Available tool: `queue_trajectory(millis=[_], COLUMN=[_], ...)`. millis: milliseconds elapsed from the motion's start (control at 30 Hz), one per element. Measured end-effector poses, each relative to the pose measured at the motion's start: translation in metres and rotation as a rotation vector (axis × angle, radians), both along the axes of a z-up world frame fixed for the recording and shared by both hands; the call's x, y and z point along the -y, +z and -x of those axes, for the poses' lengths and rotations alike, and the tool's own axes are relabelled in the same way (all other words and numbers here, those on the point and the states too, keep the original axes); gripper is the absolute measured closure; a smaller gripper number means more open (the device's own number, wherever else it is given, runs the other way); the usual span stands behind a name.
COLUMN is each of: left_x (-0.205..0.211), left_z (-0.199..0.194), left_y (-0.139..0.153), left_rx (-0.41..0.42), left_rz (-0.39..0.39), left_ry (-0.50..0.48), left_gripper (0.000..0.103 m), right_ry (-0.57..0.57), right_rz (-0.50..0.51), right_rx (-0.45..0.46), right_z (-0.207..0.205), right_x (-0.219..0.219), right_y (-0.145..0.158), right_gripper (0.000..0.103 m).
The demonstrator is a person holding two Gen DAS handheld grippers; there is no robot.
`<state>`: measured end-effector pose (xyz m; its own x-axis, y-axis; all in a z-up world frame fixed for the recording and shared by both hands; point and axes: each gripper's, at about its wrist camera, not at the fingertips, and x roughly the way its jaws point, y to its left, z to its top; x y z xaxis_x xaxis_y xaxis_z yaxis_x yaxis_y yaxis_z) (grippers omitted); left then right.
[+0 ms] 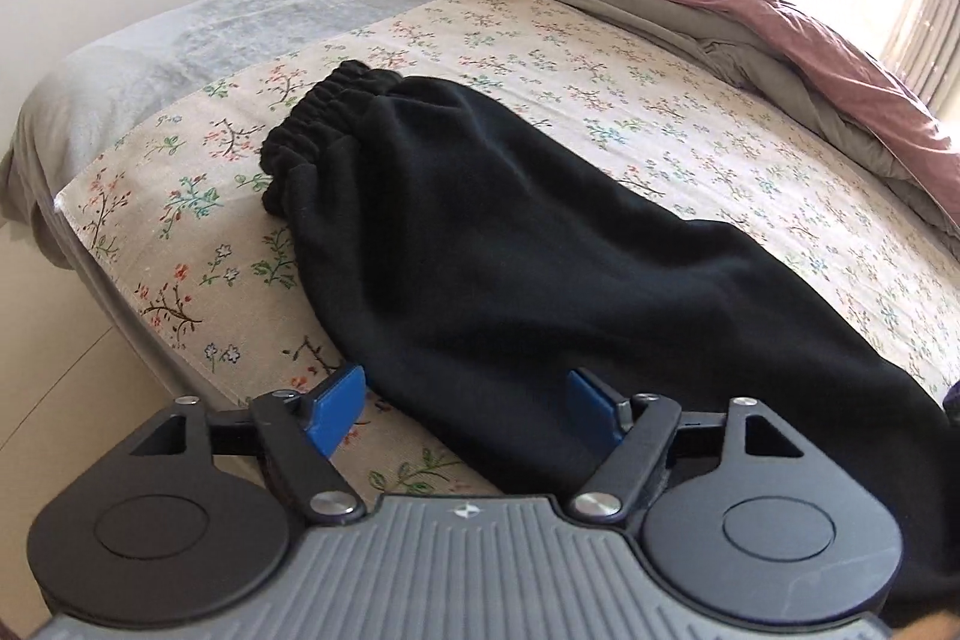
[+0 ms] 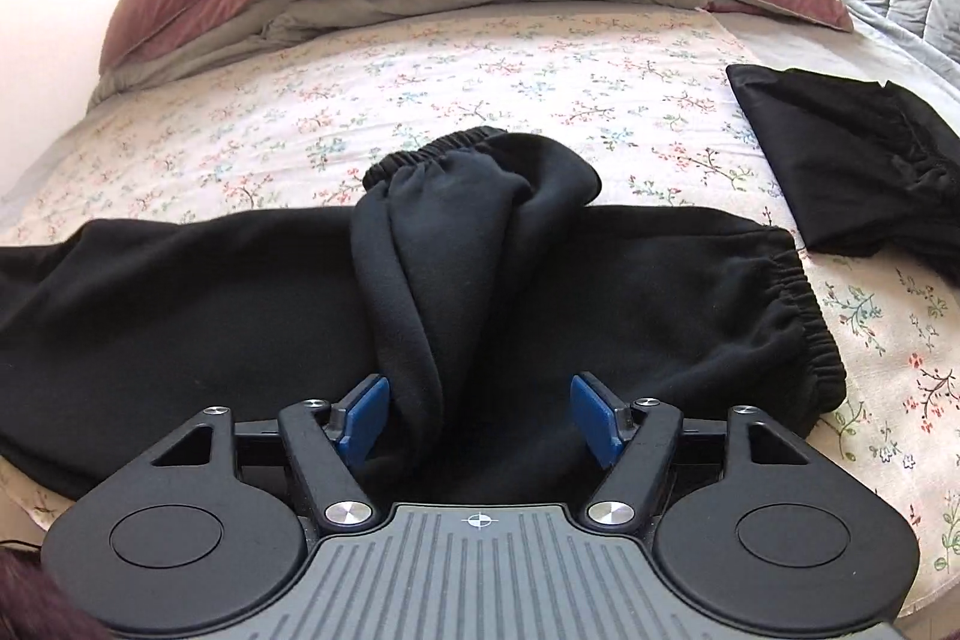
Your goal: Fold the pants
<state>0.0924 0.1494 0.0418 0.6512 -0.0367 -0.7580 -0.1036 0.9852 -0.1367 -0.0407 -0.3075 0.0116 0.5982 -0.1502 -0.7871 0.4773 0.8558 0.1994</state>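
Left gripper (image 1: 467,415) and right gripper (image 2: 478,415) open over black pants (image 2: 450,292), legs cut off.

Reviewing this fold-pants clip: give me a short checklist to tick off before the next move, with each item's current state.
1. Left gripper open, pads clear of cloth: ok.
2. Right gripper open, nothing pinched: ok, though fabric lies between the jaws.
3. Black pants lying flat: not ok; a cuffed leg is draped bunched across them.
4. Waistband visible and reachable: ok.
5. Second dark garment apart from the pants: ok.
6. Floral sheet beside the pants free for folding: ok.
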Motion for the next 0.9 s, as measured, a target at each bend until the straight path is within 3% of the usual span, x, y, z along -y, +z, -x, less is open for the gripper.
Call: queue_trajectory(millis=[133, 333, 500, 600, 700, 800, 900], left_x=[0.053, 0.144, 0.215, 0.249, 0.284, 0.317, 0.346], left_z=[0.010, 0.017, 0.021, 0.021, 0.025, 0.023, 0.020], left_y=[0.009, 0.001, -0.013, -0.022, -0.028, -0.038, -0.043], left_rx=[0.016, -0.012, -0.040, -0.040, -0.023, -0.014, -0.010], left_rz=[0.001, 0.061, 0.073, 0.097, 0.151, 0.243, 0.269], left_ry=[-0.115, -0.306, -0.395, -0.436, -0.475, -0.521, -0.566], left_gripper=[0.010, 0.006, 0.004, 0.003, 0.003, 0.003, 0.008], right_ry=[-0.001, 0.043, 0.105, 0.134, 0.164, 0.143, 0.144], right_rz=[-0.053, -0.007, 0.009, 0.009, 0.060, -0.014, -0.075], right_rx=[0.032, 0.009, 0.061, -0.007, 0.000, 0.035, 0.021], right_z=[0.000, 0.002, 0.019, 0.024, 0.032, 0.040, 0.044], right_x=[0.029, 0.065, 0.085, 0.091, 0.095, 0.109, 0.117], right_y=[0.007, 0.004, -0.013, -0.024, -0.018, -0.018, -0.023], right_gripper=[0.029, 0.018, 0.011, 0.011, 0.009, 0.007, 0.007])
